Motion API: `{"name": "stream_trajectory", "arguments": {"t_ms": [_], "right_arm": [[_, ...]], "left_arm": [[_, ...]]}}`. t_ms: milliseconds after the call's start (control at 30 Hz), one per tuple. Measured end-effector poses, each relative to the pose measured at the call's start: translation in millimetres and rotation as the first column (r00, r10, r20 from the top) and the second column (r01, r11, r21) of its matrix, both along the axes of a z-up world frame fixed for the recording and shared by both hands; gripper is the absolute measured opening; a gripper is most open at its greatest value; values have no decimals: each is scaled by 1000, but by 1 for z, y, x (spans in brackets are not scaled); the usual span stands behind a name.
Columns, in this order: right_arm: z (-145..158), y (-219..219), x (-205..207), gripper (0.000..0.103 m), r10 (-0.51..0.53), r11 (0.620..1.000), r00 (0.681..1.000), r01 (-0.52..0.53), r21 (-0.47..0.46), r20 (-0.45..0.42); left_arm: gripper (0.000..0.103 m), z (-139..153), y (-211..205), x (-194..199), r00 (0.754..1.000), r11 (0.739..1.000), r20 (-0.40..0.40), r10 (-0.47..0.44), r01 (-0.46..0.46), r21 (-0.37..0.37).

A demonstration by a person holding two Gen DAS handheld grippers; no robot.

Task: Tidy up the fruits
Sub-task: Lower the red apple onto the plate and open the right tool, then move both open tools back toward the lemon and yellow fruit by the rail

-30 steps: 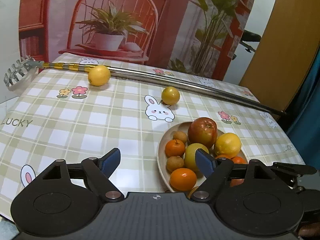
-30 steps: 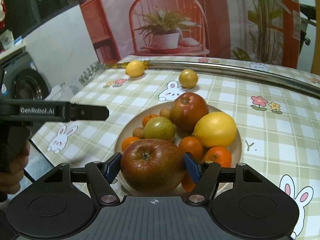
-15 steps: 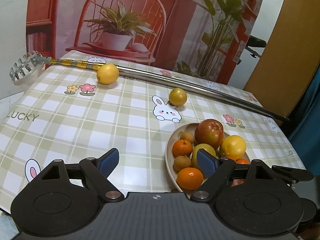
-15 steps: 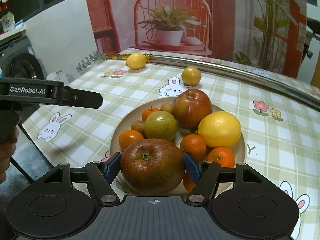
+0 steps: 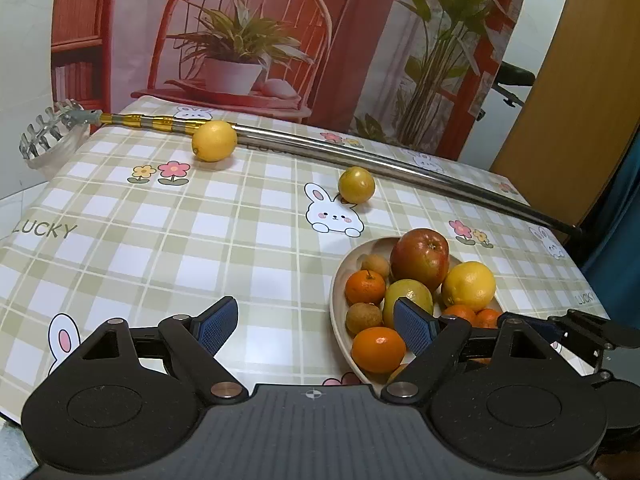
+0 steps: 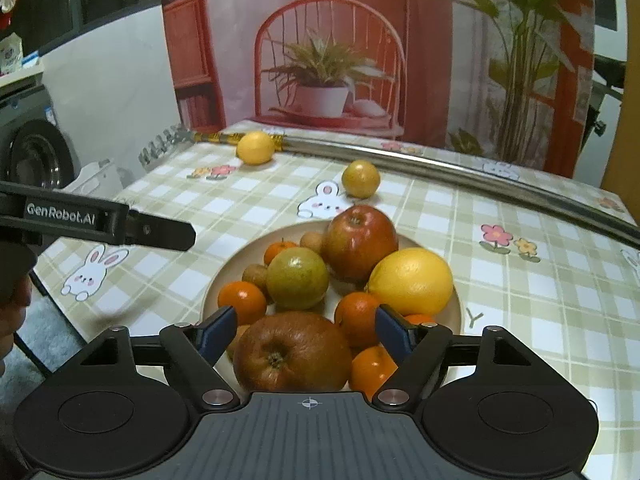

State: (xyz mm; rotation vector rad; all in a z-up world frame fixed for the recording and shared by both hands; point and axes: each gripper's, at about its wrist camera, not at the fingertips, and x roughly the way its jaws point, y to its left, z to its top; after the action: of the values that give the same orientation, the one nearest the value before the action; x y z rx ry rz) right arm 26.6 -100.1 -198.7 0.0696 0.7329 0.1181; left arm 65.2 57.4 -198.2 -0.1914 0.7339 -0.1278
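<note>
A beige plate (image 6: 240, 248) holds a red apple (image 6: 360, 240), a lemon (image 6: 410, 282), a green-yellow fruit (image 6: 298, 278), several small oranges and brown fruits. A brownish-red apple (image 6: 292, 354) lies at the plate's near edge between the pads of my right gripper (image 6: 304, 322), which is open, with a gap beside the right pad. My left gripper (image 5: 316, 320) hangs open and empty over the tablecloth, left of the plate (image 5: 340, 276). A loose lemon (image 5: 214, 141) and a small yellow fruit (image 5: 356, 185) lie farther back.
A long metal rake-ended pole (image 5: 360, 156) lies across the back of the table, touching the loose lemon. The checked tablecloth (image 5: 160, 240) spreads left of the plate. A printed backdrop stands behind. The left gripper's body (image 6: 120, 224) crosses the right wrist view's left side.
My right gripper's fingers have spread and the brownish-red apple has sunk from their hold onto the plate. The left gripper has drifted slightly, still open.
</note>
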Motion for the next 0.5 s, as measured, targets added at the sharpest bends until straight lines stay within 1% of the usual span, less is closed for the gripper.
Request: {"name": "stream_trajectory", "arguments": {"t_ms": [33,167,300,367,433,500], "right_arm": [[1,-1,0,76,-4,1000,1000,4,2,5],[4,-4,-1,81,-20,1000,1000,20,5,20],[10,-11,0,89,-49,998,998,48,27,40],[14,-17,0,91,-68,997,996,66,31,50],[18,-24,2,99,-88,996,994,87,23,57],[23,-31,4,101,-105,994,992,106,-8,68]], "left_arm": [[87,0,0,0,1000,1000,0,1,-1,0],[87,1,1,-2,1000,1000,9,3,-3,-9],[87,1,1,-2,1000,1000,12,9,-9,-7],[87,1,1,-1,1000,1000,9,14,-14,-3],[87,2,1,0,1000,1000,5,20,-20,2],[87,2,1,-1,1000,999,0,26,-26,19]]}}
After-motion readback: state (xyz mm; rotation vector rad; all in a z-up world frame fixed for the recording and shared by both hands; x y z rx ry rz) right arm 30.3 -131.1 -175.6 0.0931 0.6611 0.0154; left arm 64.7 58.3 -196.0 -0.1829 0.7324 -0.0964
